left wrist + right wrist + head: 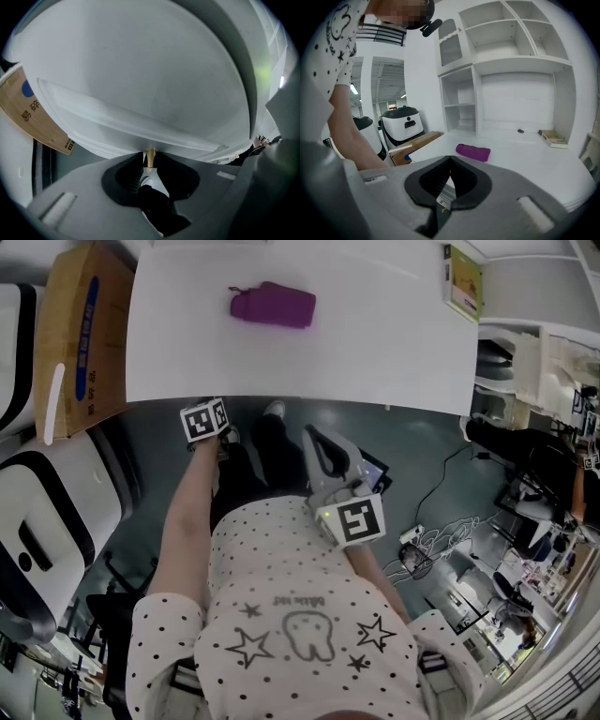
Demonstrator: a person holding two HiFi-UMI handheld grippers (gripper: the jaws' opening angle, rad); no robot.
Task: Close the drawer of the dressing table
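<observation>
At the near edge of the white dressing table (pixel 375 343), in the head view, my left gripper (pixel 208 414) sits right against the rim with its tips tucked under it. My right gripper (pixel 321 444) hangs clear of the table, in front of the person's dotted shirt (pixel 300 615). A purple pouch (pixel 273 306) lies on the top, and a cardboard box (pixel 82 334) stands beside the table's left end.

In the left gripper view the jaws are pinched onto a small brass knob (pixel 150 156) on the front of the white drawer (pixel 140 124). I can't quite judge how far it stands out, though it looks nearly flush.

In the right gripper view the jaws are closed together with nothing between them. They point across the tabletop toward the pouch and a book (pixel 553 137) farther back.
</observation>
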